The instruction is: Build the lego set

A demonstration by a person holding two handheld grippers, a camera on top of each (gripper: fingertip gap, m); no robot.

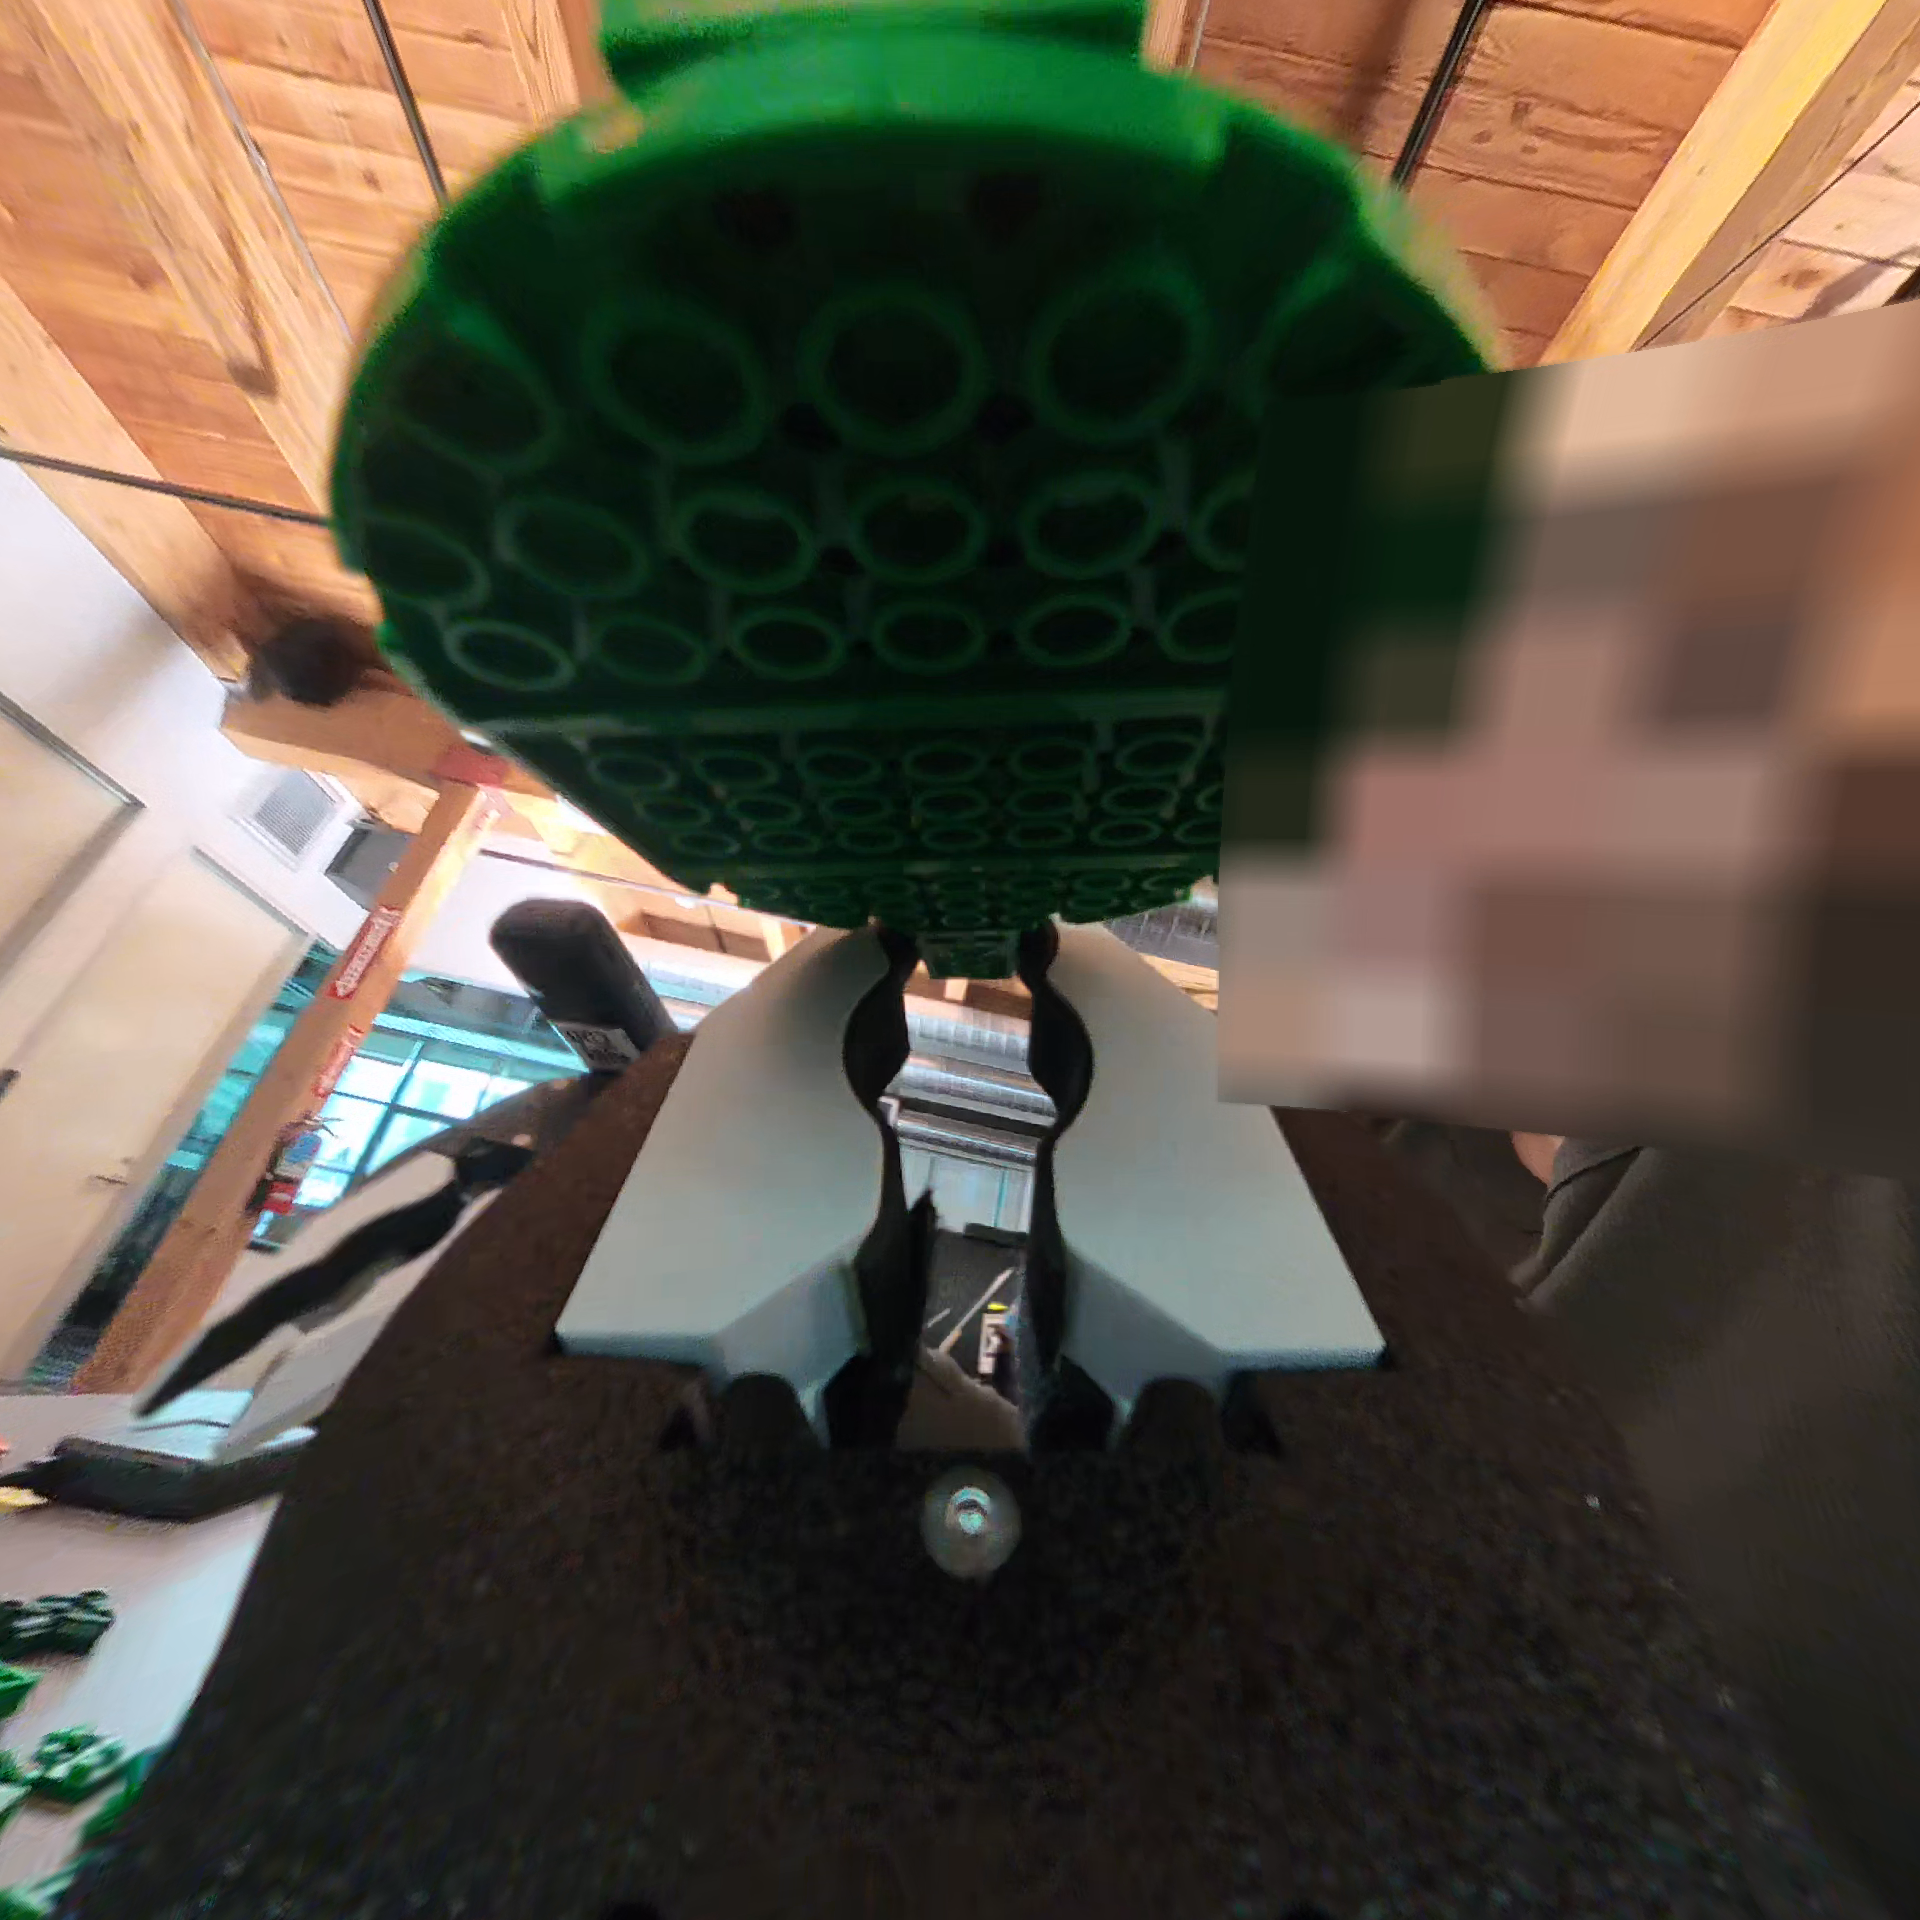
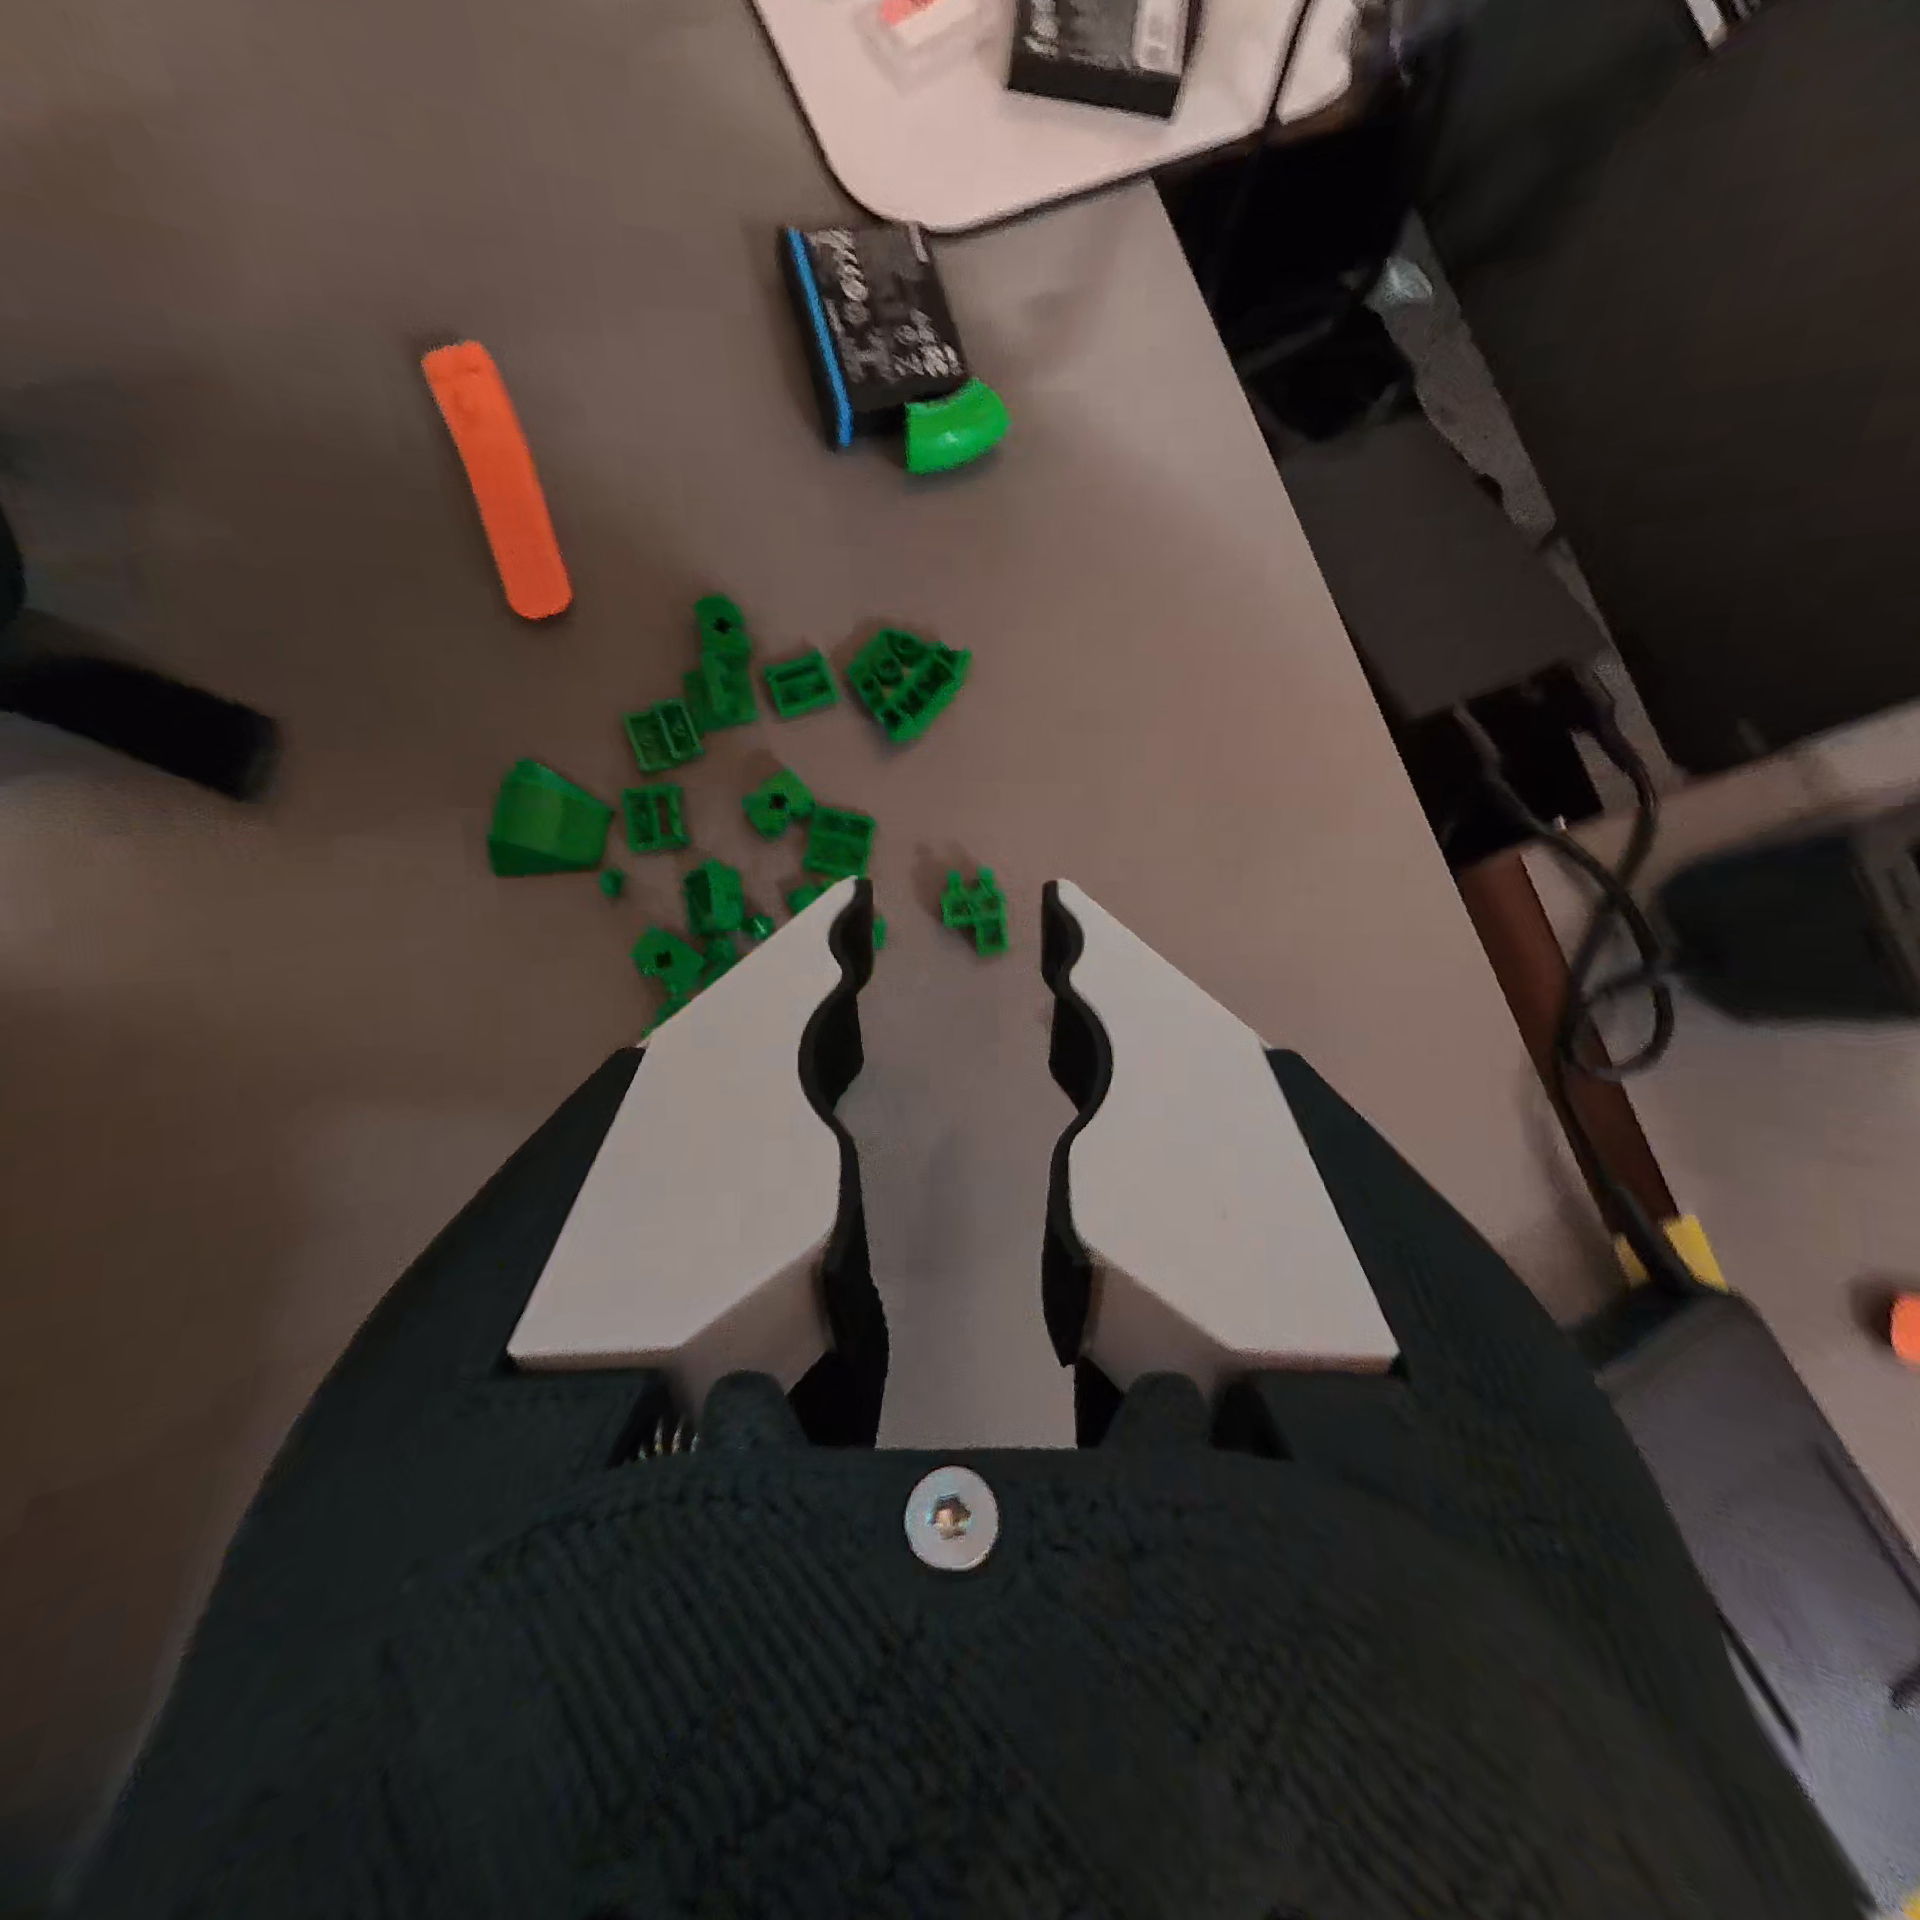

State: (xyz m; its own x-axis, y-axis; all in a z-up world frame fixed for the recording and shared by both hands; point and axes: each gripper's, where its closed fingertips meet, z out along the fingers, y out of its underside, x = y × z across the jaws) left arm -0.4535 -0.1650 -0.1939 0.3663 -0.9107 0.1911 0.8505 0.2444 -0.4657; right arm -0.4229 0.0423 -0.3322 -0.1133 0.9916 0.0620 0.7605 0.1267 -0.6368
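Note:
My left gripper [image 1: 968, 951] is shut on the edge of a large green Lego assembly [image 1: 831, 499] and holds it raised and tilted up, so its hollow underside faces the camera against the wooden ceiling. My right gripper [image 2: 951, 899] is open and empty above the grey table [image 2: 1091, 644]. Several small loose green Lego pieces [image 2: 748, 790] lie scattered beyond its tips. One small green piece [image 2: 975, 906] lies between and just past the fingertips. A green wedge piece [image 2: 545, 819] lies at the left of the pile. A curved green piece [image 2: 954, 424] lies farther back.
An orange brick separator [image 2: 499, 478] lies left of the pile. A black box with a blue edge [image 2: 873, 327] lies behind it, next to a white mat [image 2: 935, 156]. The table edge [image 2: 1351, 644] runs down the right, with cables [image 2: 1610, 935] and dark equipment beyond. A person stands at right. The grippers' ends are close to 25 cm from one another. About 5 cm separates my right fingertips from the small green piece [image 2: 975, 906].

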